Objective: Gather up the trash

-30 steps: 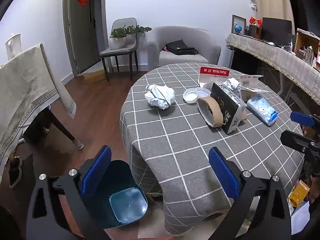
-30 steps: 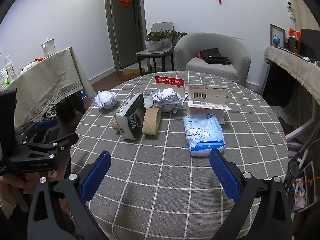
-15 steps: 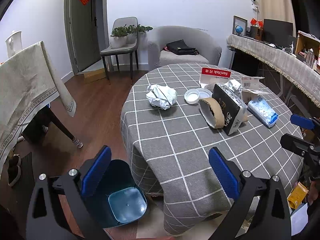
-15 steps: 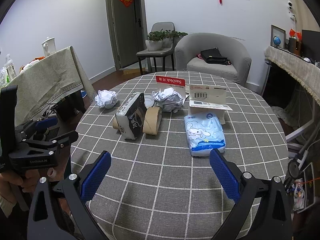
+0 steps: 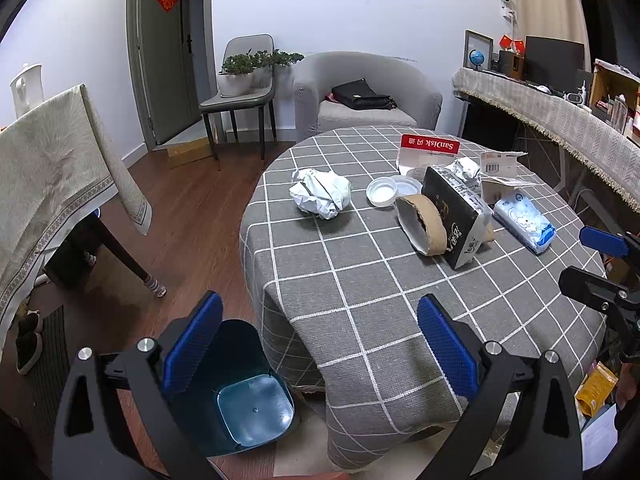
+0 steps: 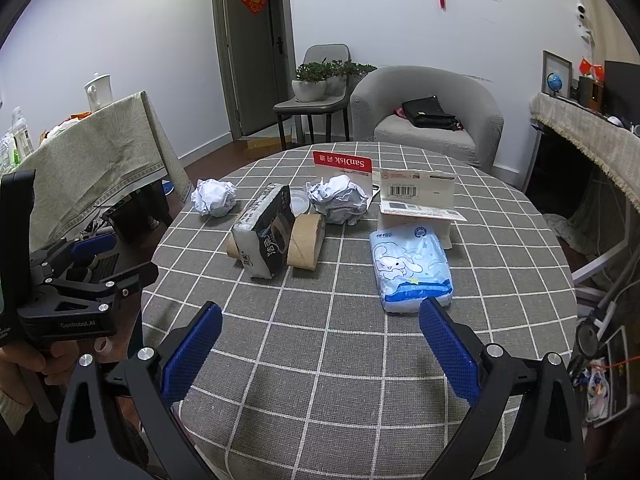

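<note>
Both rigs are creeping in toward the round table (image 6: 360,360) compared with 1 s ago: the trash pile is sitting slightly larger and nearer in both wrist views, nothing on the cloth has shifted. So this is still approach, 0 items collected, bin is showing only its bare teal bottom. Left gripper (image 5: 320,344) is hanging spread wide and empty, straddling the table edge with the teal bin (image 5: 248,400) on the floor directly below it. Right gripper (image 6: 320,344) is likewise wide apart and holding nothing, hovering over the near cloth; the blue tissue pack (image 6: 412,268) is lying just ahead of its right finger. Trash is sitting mid-table in a cluster: 2 crumpled paper balls (image 6: 214,198), the 2nd one (image 6: 338,200) behind the rolls, light and springy by the look; flattened brown cardboard tube (image 6: 306,246) leaning against a soft black-and-grey wrapped pack (image 6: 264,236); white plastic lid (image 5: 382,192); stiff red-topped SanDisk card (image 6: 342,162); folded barcode card (image 6: 416,196). Checked cloth is draping loose, so dragging items could be bunching it.
</note>
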Demonstrator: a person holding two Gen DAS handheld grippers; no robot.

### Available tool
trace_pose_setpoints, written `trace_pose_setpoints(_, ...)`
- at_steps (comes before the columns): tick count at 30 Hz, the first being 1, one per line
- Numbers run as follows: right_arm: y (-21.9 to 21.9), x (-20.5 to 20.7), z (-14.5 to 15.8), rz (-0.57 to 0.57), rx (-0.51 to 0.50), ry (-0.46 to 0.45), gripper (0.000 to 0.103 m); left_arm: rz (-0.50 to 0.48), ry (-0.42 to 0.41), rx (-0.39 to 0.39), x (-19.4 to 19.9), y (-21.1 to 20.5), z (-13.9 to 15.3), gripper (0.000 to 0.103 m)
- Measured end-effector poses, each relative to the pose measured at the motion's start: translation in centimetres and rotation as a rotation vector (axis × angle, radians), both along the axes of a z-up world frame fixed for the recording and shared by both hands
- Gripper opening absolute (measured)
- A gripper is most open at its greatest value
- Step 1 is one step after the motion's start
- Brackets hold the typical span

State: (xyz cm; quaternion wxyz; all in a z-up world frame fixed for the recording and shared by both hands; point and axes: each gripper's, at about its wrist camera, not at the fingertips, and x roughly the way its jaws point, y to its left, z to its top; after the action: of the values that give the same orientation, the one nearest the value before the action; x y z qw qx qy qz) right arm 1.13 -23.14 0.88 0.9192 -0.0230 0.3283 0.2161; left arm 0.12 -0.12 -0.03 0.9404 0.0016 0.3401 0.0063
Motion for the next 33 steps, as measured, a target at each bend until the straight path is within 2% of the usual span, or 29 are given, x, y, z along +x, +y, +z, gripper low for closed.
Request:
trace_pose_setpoints(20,-0.2,0.1,-0.3,-0.014,-0.013,-0.004,0.099,-0.024,-0.022,0.004,-0.5,-0.4,0.6,0.099)
trace_pose_setpoints(29,-0.2,-0.1,0.0,-0.032,-0.036,-0.029,0.099,-0.037,-0.007,-0.024,-0.2,-0.5,0.5,0.098)
trace_pose_setpoints(33,-0.9,0.0,0.2,-0.038,-0.007,-0.029,0.099,-0.041,-0.026,-0.039,-0.2,-1.0,0.8,0.094)
